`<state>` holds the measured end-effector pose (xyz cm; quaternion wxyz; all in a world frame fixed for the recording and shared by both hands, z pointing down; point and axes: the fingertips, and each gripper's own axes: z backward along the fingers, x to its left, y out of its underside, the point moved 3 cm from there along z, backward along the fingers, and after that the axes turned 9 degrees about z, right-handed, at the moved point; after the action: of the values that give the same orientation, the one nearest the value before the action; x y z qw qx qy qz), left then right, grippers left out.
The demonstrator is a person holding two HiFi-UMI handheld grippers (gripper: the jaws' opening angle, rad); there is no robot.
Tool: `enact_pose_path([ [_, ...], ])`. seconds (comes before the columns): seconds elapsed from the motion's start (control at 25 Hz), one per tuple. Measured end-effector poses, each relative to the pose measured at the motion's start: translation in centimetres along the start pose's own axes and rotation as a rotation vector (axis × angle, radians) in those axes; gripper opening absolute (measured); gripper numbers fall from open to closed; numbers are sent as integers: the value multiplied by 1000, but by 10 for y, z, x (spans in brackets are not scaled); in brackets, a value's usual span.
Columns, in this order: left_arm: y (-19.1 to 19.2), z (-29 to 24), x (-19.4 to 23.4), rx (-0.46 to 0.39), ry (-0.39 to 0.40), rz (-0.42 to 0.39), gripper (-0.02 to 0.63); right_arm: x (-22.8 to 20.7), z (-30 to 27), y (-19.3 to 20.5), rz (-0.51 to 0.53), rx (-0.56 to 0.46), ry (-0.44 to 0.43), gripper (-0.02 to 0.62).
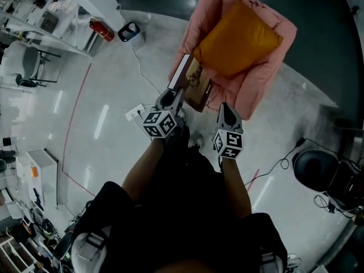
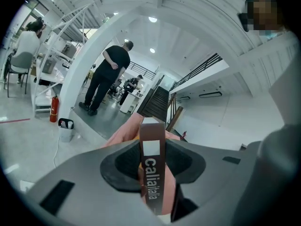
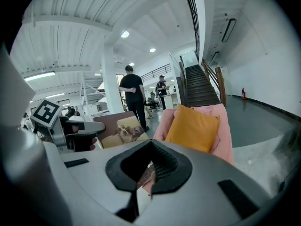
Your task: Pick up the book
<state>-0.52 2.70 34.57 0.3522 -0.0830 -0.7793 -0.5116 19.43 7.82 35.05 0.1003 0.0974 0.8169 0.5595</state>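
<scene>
The left hand-held gripper [image 1: 174, 94] pinched the book [image 1: 197, 82] beside the armchair [image 1: 263, 81], so pickup looked done; the right hand-held gripper [image 1: 227, 108] was pressed together, empty.

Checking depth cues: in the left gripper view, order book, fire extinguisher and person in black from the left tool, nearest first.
1. book, clamped in the left tool.
2. fire extinguisher, left, on the floor.
3. person in black, beyond, centre-left.

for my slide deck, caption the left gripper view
Left gripper clamps the brown book by its spine, person in black beyond
</scene>
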Motion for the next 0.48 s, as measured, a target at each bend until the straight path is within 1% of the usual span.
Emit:
enact_pose_path([
  [0.28,-3,19,-4,-20,0,-10,150,5,9,-3,7,-24,-3,2],
  [0.48,-13,28,-3,-25,22,-13,150,13,16,-15,19,-45,7,2],
])
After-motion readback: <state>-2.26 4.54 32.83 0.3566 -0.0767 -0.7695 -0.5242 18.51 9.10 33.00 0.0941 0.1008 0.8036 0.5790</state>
